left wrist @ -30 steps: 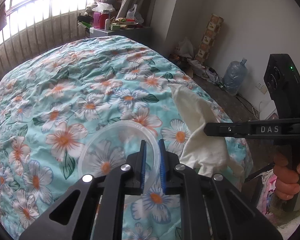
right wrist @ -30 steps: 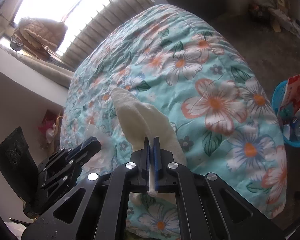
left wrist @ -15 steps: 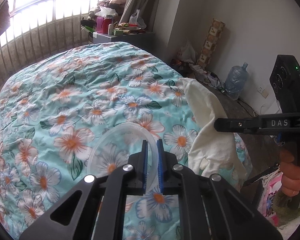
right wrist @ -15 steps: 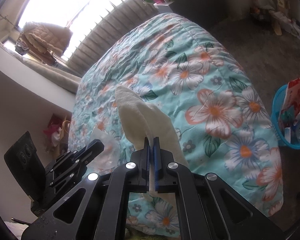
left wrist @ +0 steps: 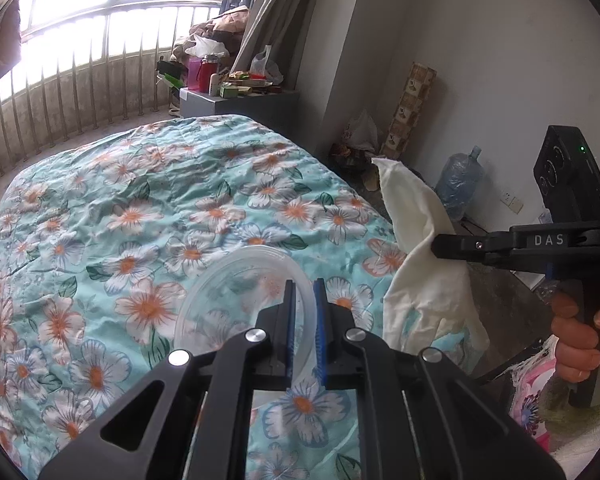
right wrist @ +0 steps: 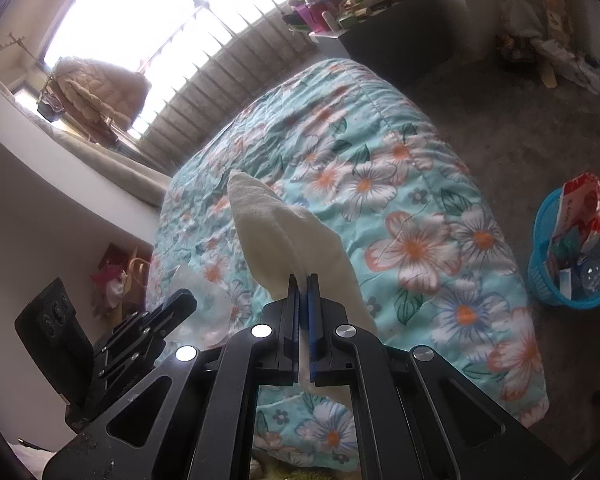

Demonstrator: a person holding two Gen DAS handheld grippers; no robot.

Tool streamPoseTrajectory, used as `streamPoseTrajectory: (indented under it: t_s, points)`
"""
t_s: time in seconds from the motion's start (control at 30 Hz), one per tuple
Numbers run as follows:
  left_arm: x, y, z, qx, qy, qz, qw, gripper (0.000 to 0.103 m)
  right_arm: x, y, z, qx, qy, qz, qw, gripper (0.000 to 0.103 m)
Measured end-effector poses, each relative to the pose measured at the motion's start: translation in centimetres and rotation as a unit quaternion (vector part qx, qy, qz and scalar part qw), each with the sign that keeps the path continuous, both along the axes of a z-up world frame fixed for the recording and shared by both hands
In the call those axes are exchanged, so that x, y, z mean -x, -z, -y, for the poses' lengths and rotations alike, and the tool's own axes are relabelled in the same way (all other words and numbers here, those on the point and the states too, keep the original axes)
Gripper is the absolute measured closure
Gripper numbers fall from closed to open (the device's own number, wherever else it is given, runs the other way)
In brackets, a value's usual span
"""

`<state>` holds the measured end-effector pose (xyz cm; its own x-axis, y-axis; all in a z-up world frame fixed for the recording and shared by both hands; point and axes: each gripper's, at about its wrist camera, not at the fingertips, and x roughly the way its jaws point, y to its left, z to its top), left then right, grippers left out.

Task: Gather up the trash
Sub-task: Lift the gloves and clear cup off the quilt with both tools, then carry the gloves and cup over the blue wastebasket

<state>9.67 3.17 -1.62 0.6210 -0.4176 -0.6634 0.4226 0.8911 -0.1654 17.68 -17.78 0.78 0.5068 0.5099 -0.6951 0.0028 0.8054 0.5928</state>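
trash in both grips: left gripper (left wrist: 303, 312) pinches lid (left wrist: 236, 300) rim between its jaws; right gripper (right wrist: 303, 308) clamps cloth (right wrist: 284, 240), drooping ahead; bin (right wrist: 572, 276) far right, both drops left.

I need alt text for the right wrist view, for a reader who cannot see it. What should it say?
The right hand-held gripper is shut on a white cloth, held above a bed with a floral quilt. The left hand-held gripper holds a clear plastic lid at lower left, and a blue basket of trash stands on the floor at right.
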Motion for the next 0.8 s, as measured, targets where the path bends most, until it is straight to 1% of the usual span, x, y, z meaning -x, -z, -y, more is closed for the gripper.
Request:
streamPoseTrajectory:
  t_s: [0.13,0.23,0.47,0.63,0.8]
  points:
    - [0.2,-1.2,-0.3,0.015,0.007,0.013,0.9998,0.095,0.1,-0.7,0.4,-0.006,0.005,0.008,1.000,0.101]
    - [0.3,-2.0,-0.3,0.021,0.013,0.022,0.9994,0.095,0.1,-1.0,0.0,-0.010,0.001,0.013,1.000,0.101]
    - [-0.7,-3.1,0.5,0.023,0.037,0.020,0.9989,0.095,0.2,-1.2,-1.1,-0.022,-0.007,0.028,0.999,0.101]
    - [-1.6,-3.9,2.8,0.020,0.068,0.021,0.9973,0.095,0.6,-1.0,1.0,-0.035,0.019,0.034,0.999,0.101]
    - [-2.9,-4.5,6.9,0.018,0.115,0.019,0.9930,0.095,1.8,-0.8,5.0,-0.045,0.073,0.041,0.995,0.101]
